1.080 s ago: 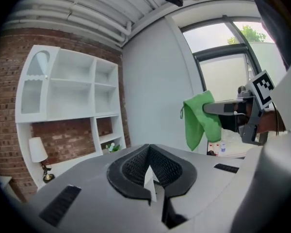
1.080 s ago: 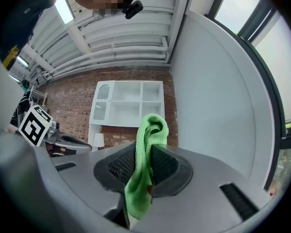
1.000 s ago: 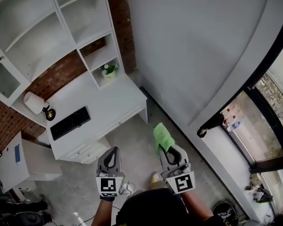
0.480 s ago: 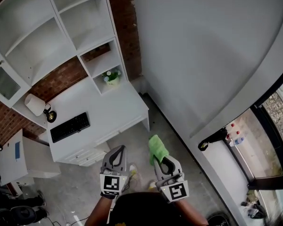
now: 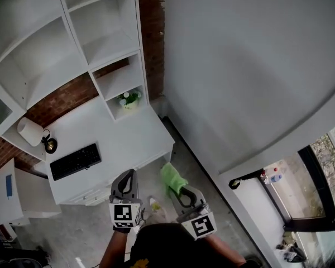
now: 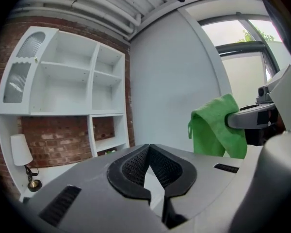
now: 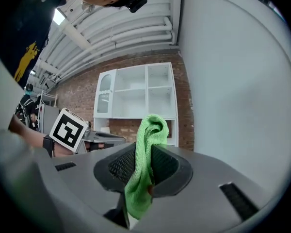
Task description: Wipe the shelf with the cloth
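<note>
The right gripper [image 7: 143, 165] is closed on the green cloth [image 7: 146, 140]. The cloth is pinched between the two jaw pads, with one fold standing above the jaws and one end hanging below them. The left gripper [image 6: 148, 154] is closed with its tips touching, and nothing is held between them. In the head view, both grippers are positioned side by side, near each other, over the grey floor [image 5: 95, 228] in front of the white desk [image 5: 128, 133]. The cloth is located well apart from the white shelf unit [image 5: 72, 49], which is mounted above the desk against a brick wall [image 5: 61, 96]. A black keyboard [image 5: 74, 161] and a white lamp [image 5: 30, 132] are placed on the desk. A small potted plant [image 5: 128, 98] is set in the lowest right-hand compartment of the unit.
</note>
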